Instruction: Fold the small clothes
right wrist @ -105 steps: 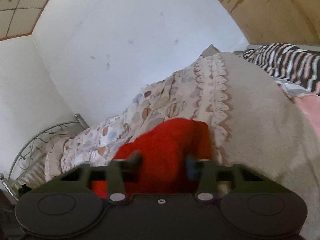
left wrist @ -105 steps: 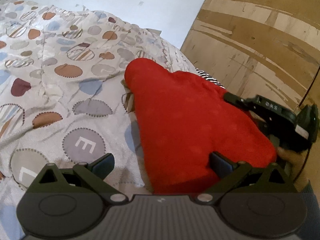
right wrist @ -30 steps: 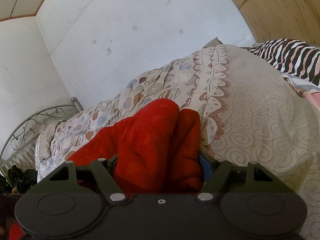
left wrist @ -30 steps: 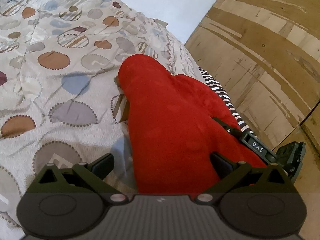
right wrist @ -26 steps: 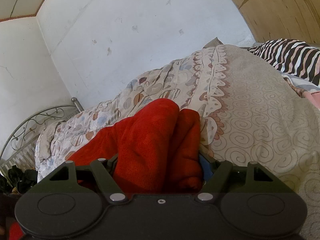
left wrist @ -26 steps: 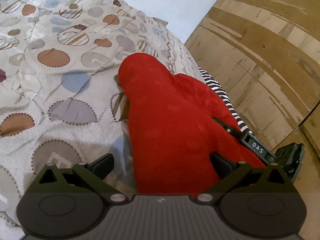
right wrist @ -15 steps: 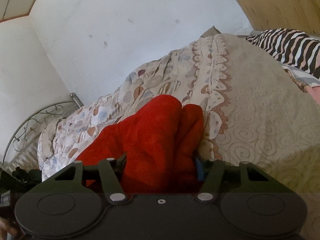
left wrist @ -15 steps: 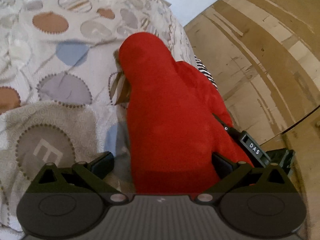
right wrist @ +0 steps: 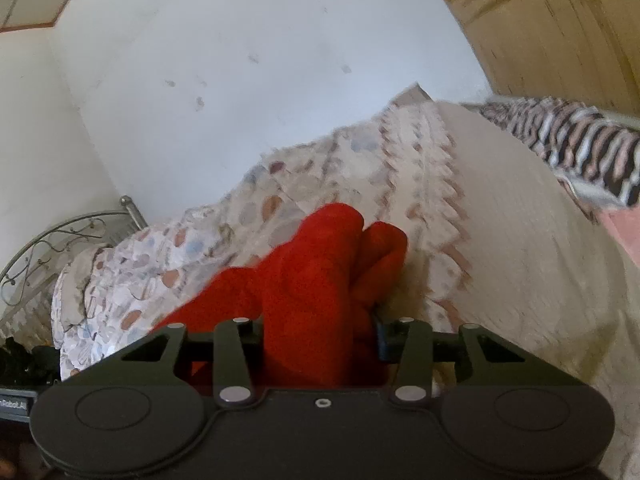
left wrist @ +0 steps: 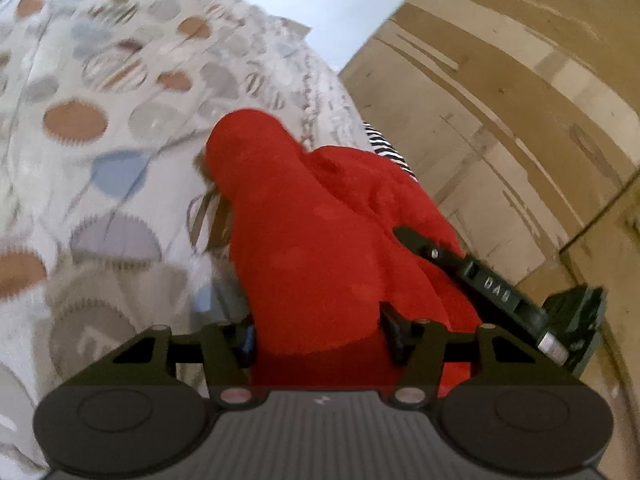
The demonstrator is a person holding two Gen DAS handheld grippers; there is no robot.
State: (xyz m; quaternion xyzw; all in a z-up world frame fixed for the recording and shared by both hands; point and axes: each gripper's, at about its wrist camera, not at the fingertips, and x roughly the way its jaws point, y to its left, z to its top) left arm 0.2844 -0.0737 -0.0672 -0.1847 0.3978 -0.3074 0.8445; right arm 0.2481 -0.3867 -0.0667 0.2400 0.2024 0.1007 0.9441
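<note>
Looking pretty early in the fold: both the left gripper (left wrist: 320, 334) and right gripper (right wrist: 320, 334) have just been closing and now pinch the near edge of the red garment (left wrist: 320, 240), bunched unfolded on the patterned bedspread (left wrist: 100, 160), nothing tidy yet.

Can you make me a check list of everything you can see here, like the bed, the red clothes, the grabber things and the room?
Surface: bedspread with coloured circles, rumpled.
Job's things: red garment, bunched, lying on the bedspread.
Clutter: striped cloth at the far side.
Grippers: left gripper has just been closing, pads against the garment; right gripper likewise, gripping a bunch of it.
Cables: nothing seen.
Surroundings: white wall, wooden panel, metal bed frame.
</note>
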